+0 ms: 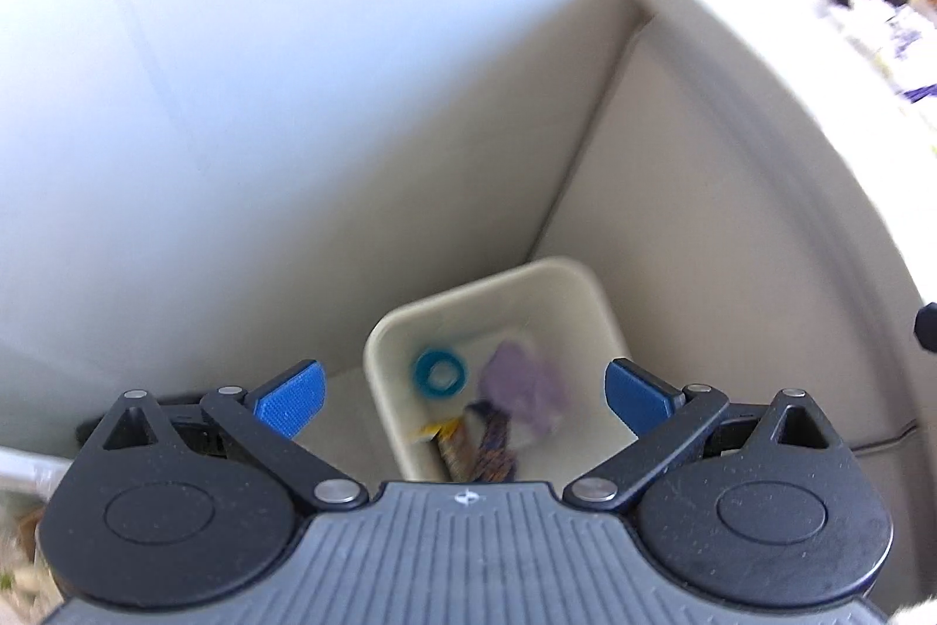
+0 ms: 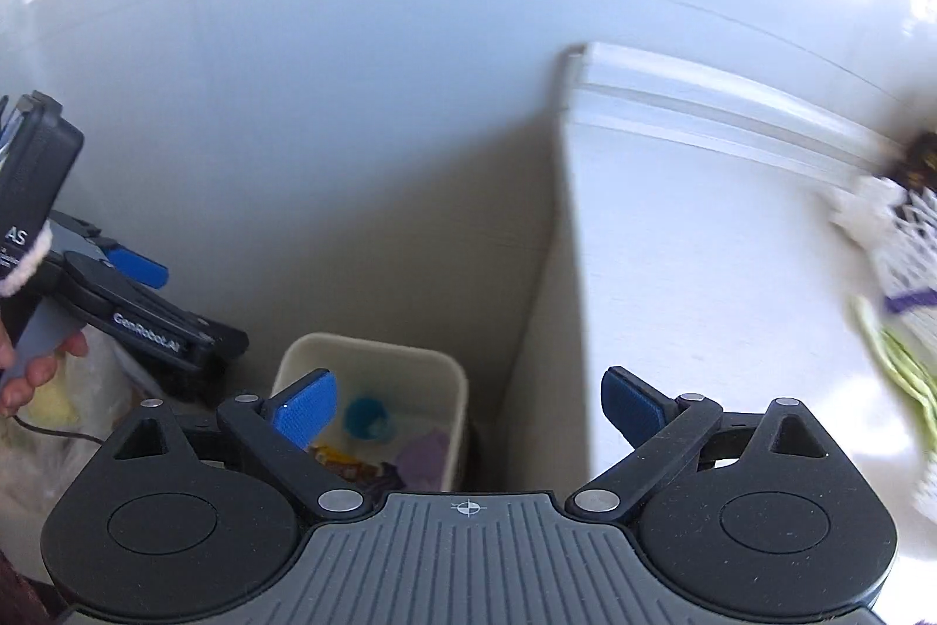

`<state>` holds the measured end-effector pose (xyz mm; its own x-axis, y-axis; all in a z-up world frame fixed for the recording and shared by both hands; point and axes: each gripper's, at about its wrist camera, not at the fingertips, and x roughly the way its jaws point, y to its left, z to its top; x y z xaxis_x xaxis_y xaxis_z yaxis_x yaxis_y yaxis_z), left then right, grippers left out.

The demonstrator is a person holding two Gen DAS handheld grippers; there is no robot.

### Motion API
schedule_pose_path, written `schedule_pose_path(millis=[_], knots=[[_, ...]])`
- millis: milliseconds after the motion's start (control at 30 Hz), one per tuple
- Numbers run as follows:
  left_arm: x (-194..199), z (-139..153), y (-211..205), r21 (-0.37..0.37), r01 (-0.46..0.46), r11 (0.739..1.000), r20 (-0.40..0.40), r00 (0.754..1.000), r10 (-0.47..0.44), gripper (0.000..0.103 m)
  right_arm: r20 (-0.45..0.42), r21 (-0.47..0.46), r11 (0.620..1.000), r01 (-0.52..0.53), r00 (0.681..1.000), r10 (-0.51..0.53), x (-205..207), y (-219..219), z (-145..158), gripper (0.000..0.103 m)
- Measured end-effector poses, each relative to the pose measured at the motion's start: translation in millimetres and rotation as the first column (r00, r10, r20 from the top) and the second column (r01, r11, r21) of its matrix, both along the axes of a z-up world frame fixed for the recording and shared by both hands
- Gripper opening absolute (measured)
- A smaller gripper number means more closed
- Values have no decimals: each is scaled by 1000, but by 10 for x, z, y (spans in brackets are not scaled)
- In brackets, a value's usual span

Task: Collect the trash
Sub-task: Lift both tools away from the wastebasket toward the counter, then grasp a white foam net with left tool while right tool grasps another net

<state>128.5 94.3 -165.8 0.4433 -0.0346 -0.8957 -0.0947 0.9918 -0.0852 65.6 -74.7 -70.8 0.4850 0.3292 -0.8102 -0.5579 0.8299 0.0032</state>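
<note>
Left wrist view: your left claw (image 1: 462,393) and right claw (image 2: 468,405) gape empty; wrappers already lie in the wastebasket (image 1: 398,332) at 6 o'clock.

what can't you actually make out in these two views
- Bin near side: left wrist view, covered by the left gripper body.
- Wrappers: blurred, print unreadable.
- Purple item: right wrist view, blurred, kind unclear.
- Netted item: cut by right edge, smeared.
</note>
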Motion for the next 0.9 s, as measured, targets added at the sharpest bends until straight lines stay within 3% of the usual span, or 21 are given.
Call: schedule_pose_path(millis=[200,433,633,900], knots=[[273,289,-336,-21,91,996,80,993,-89,102,24,54,977,207,978,-208,80,-546,209,99],[713,536,-924,-62,220,974,147,967,-209,102,25,72,900,430,901,-432,158,-1188,292,101],[1087,629,-1601,-81,343,936,176,929,-325,102,42,-48,833,551,835,-549,218,-1619,256,101],[1464,708,-2466,-114,497,860,209,859,-468,102,-103,39,708,705,708,-699,366,-2358,196,101]])
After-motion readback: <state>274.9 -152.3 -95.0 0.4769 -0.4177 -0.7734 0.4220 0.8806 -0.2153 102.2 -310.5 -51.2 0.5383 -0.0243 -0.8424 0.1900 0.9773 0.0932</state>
